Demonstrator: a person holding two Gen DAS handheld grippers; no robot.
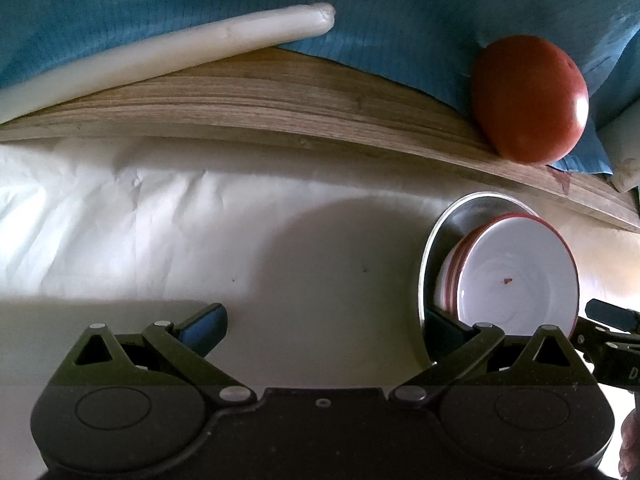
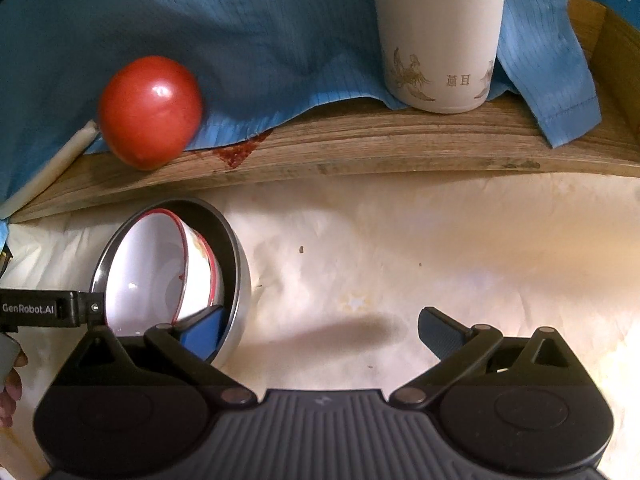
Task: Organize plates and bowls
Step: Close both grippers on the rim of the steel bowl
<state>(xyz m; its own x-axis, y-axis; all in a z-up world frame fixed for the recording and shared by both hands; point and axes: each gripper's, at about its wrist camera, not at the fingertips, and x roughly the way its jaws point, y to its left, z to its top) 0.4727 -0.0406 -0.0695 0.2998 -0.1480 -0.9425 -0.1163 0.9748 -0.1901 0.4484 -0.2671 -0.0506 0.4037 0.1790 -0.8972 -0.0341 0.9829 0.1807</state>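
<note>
Tilting leftward inside steel bowl (image 2: 236,280), red-rimmed bowls (image 2: 160,272); both tools wide.

Brushed metal bowl (image 2: 240,280); glossy white glazed bowls (image 1: 520,272); grainy wood board (image 2: 360,148); crinkled paper sheet (image 1: 160,220); blue woven cloth (image 2: 240,40).

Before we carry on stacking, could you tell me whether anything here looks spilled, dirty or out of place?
Yes. A red stain marks the wooden board's edge beside the tomato, like dried juice or sauce. A small red speck sits inside the top white bowl, and the red-rimmed bowls lean tilted inside the metal bowl rather than nesting flat.
</note>
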